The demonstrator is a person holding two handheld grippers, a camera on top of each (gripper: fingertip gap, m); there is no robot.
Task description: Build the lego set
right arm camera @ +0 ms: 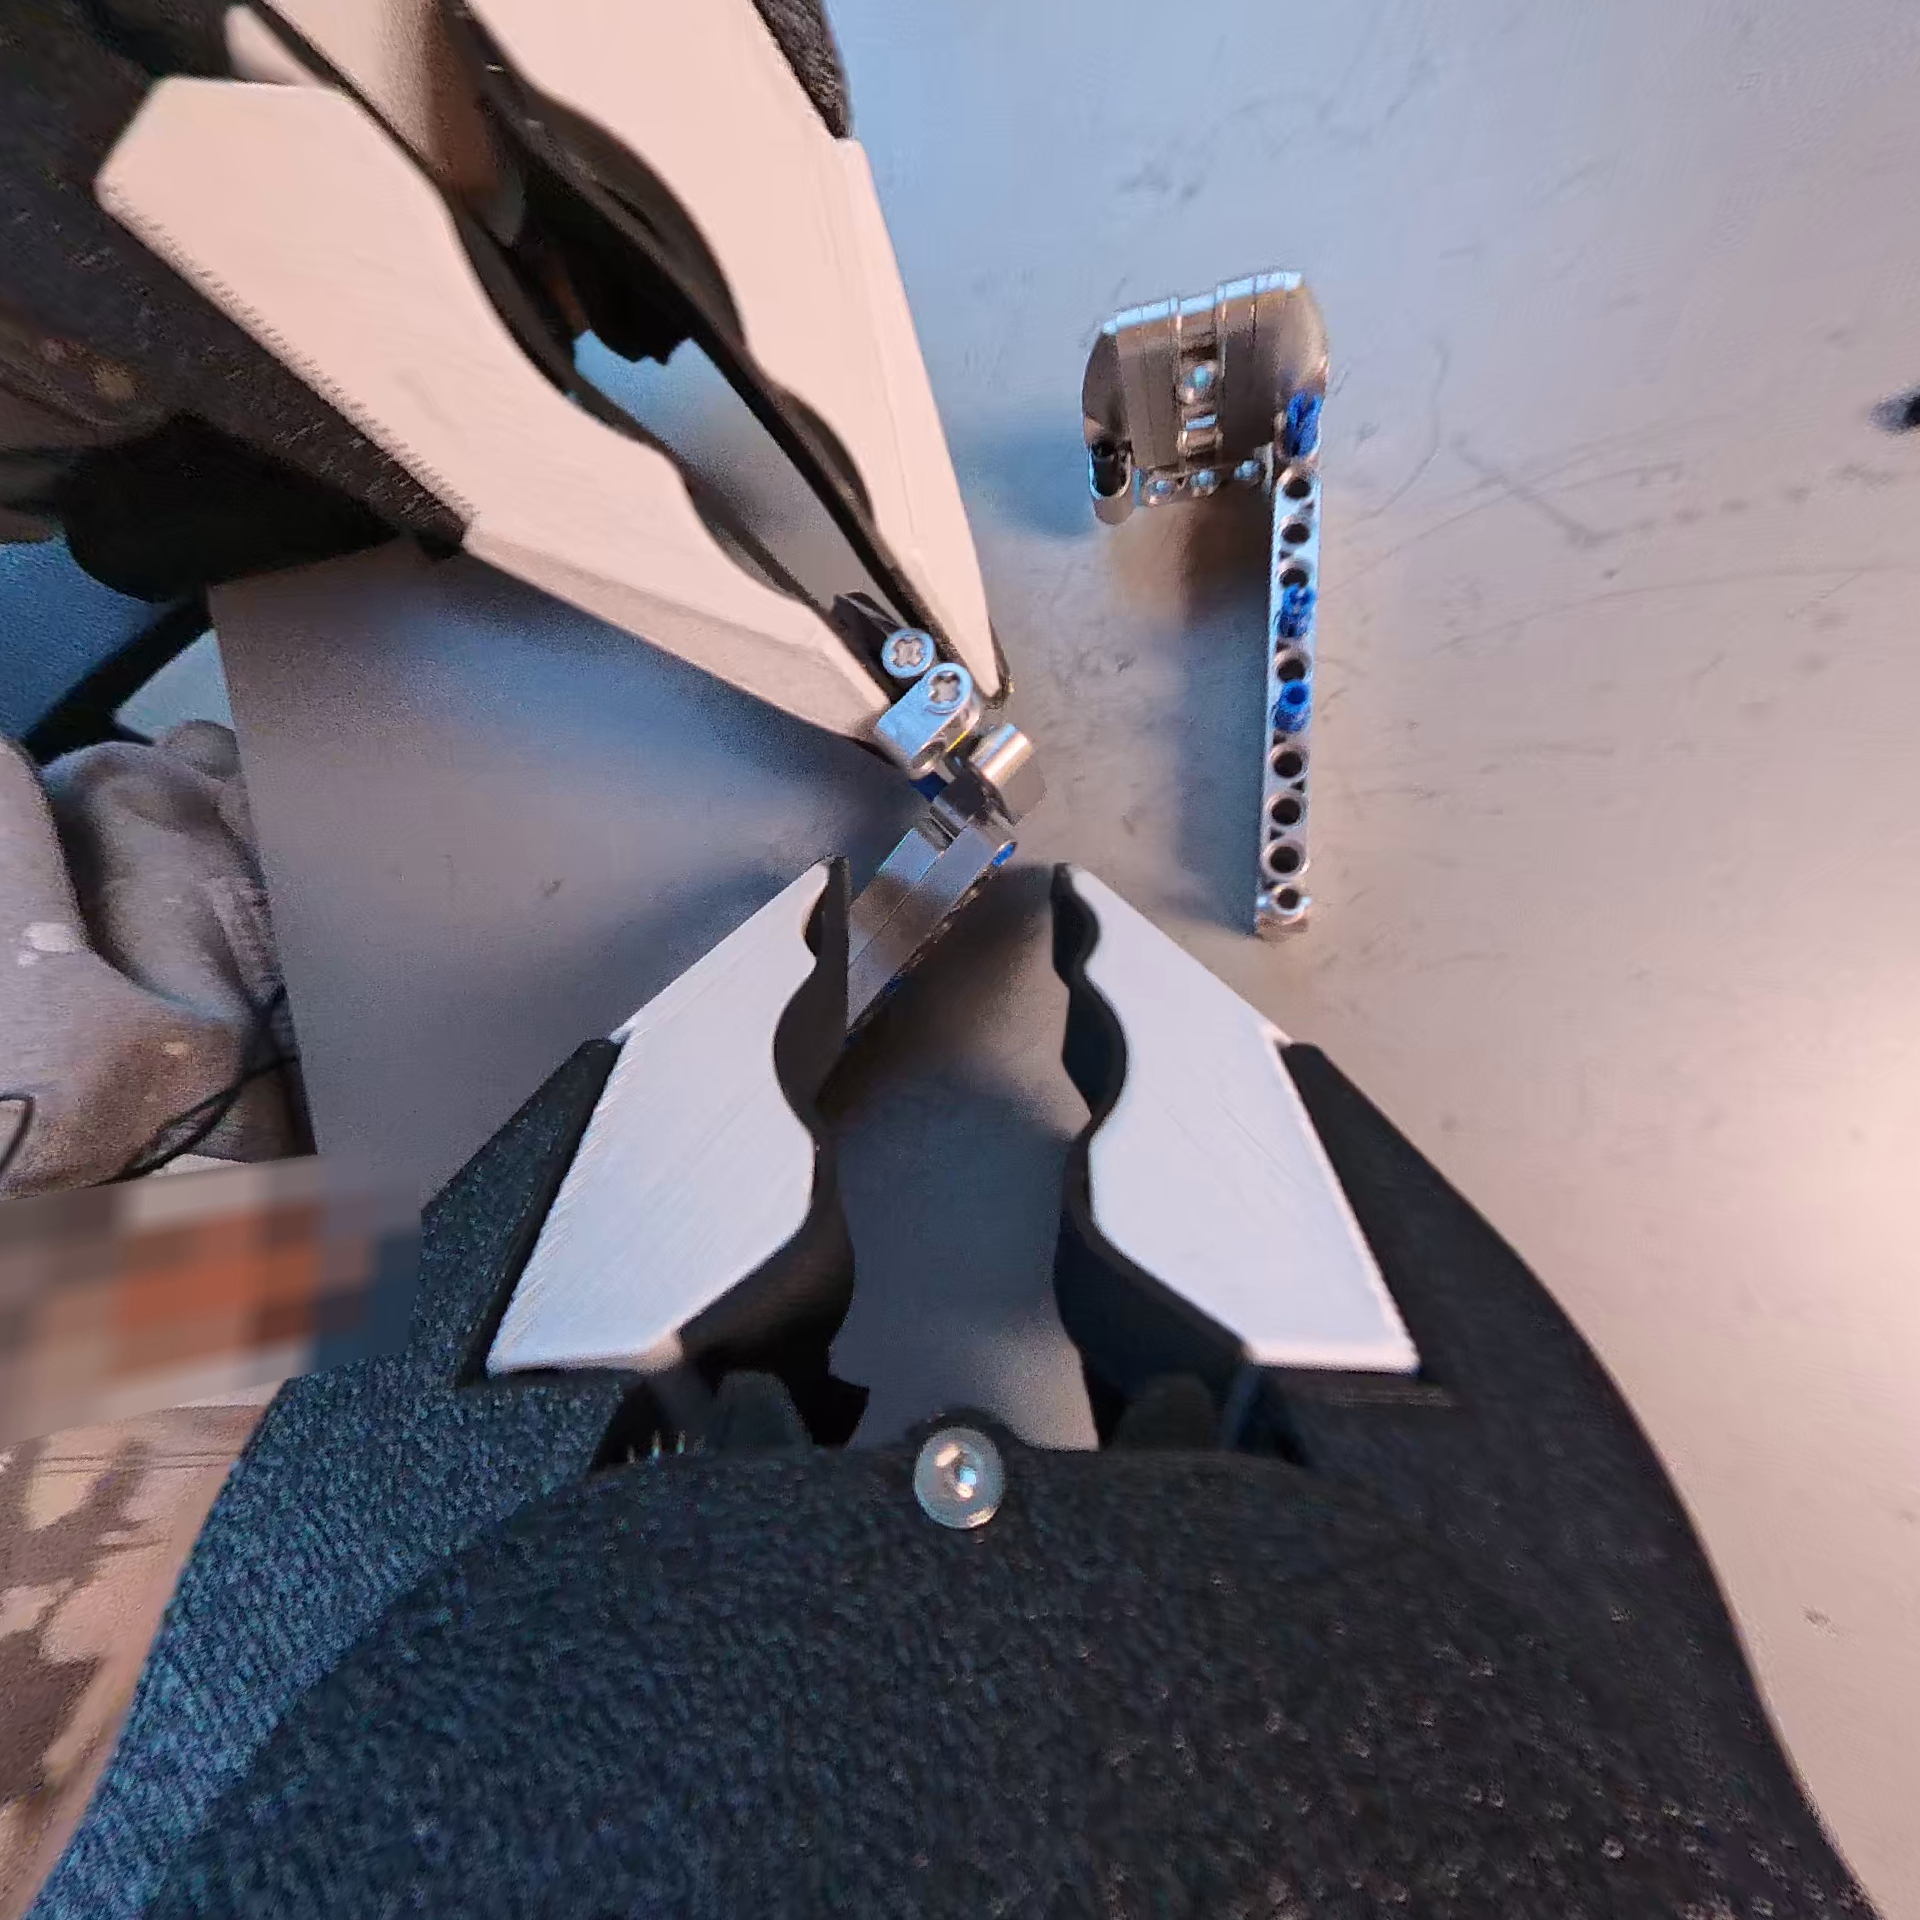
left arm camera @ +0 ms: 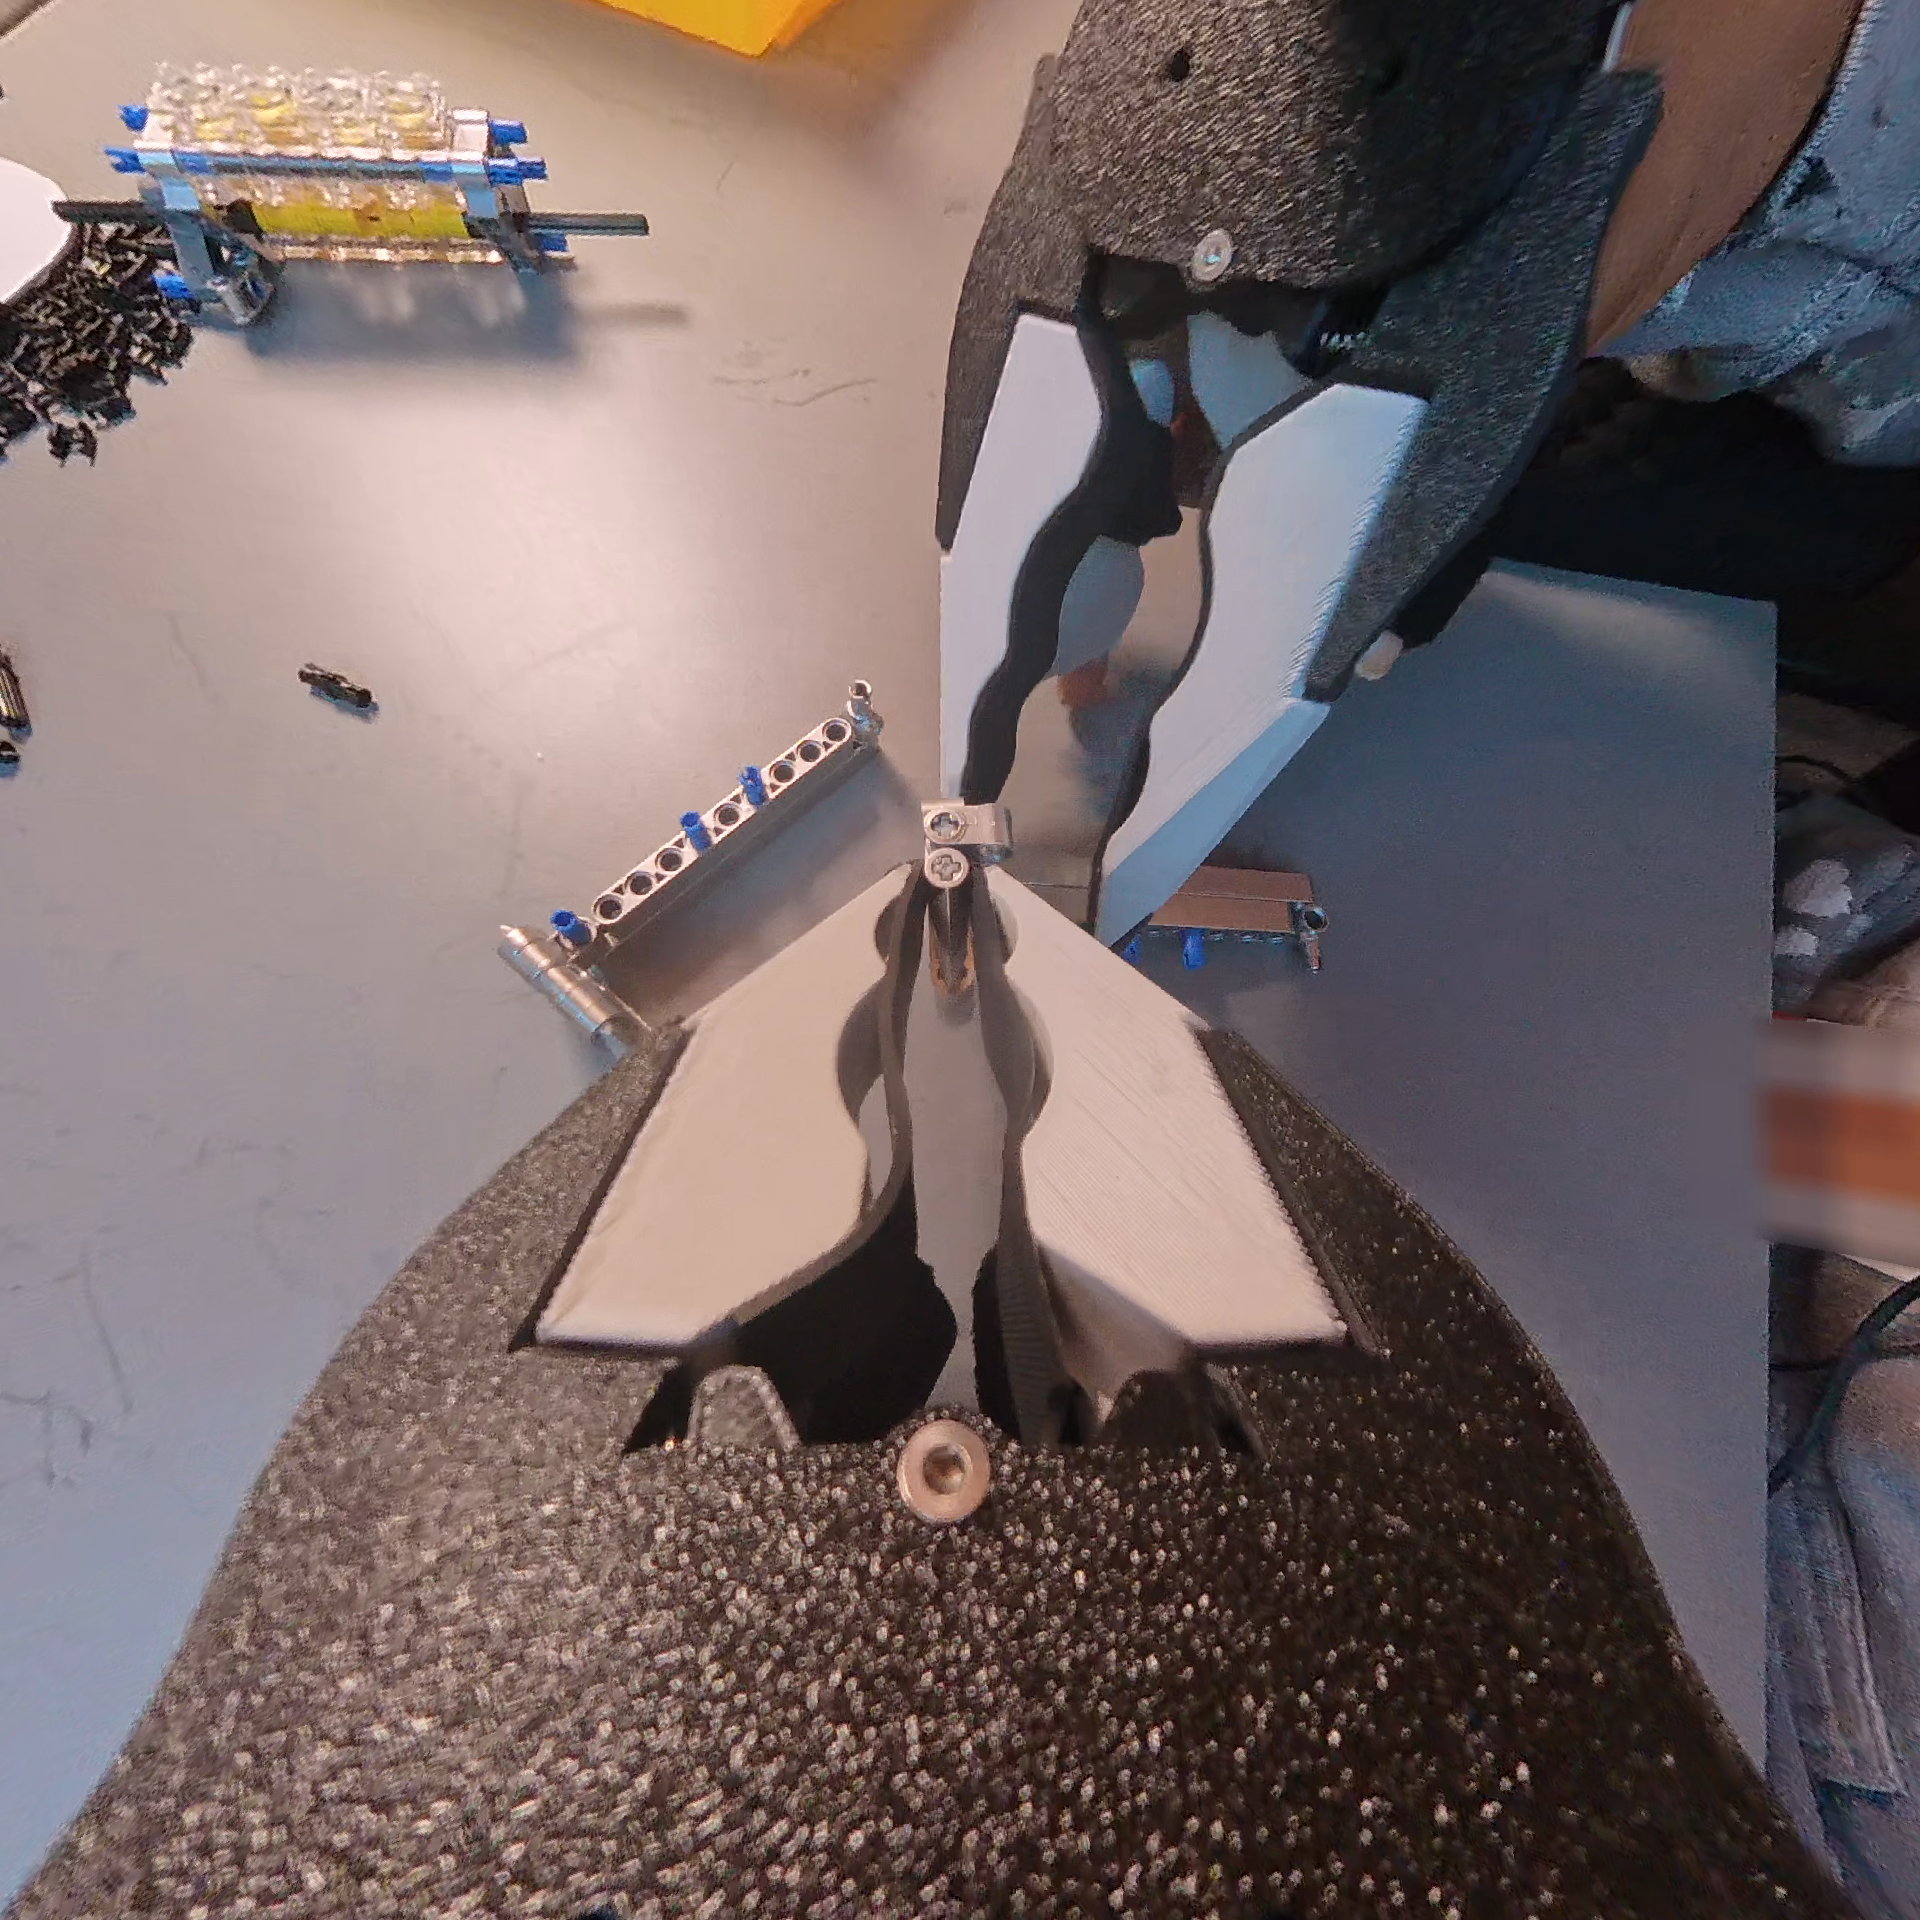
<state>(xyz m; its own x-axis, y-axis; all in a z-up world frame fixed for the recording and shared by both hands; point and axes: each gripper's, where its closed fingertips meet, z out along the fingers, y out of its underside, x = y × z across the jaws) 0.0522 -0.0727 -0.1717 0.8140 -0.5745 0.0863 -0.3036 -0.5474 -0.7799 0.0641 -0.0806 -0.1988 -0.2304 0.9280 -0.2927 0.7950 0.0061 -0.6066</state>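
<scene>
Clamped tight at the very tips of the left gripper [left arm camera: 951,883]: a small grey connector [left arm camera: 961,831], held off the table [left arm camera: 416,623]. Hanging from it, in the right wrist view, a round bush [right arm camera: 1003,769] and stacked flat grey links [right arm camera: 925,904], dipping between the parted fingers of the right gripper [right arm camera: 945,883]. Seemingly leaning on the finger at the left of that view, clear of the other. Not gripped there.

Probably light, hard, glossy plastic: stiff in each piece, loose at the joints, so likely to swing or pop apart under a sideways pull. Best taken across the flat faces of the links, not on the round, slippery-looking bush.

Lying on the table just beyond: a holed grey beam [left arm camera: 727,831] with blue pegs, joined to a panel [right arm camera: 1205,395]. Farther off to the left, a clear-and-yellow brick model [left arm camera: 312,177] beside a heap of black pins [left arm camera: 73,322].
</scene>
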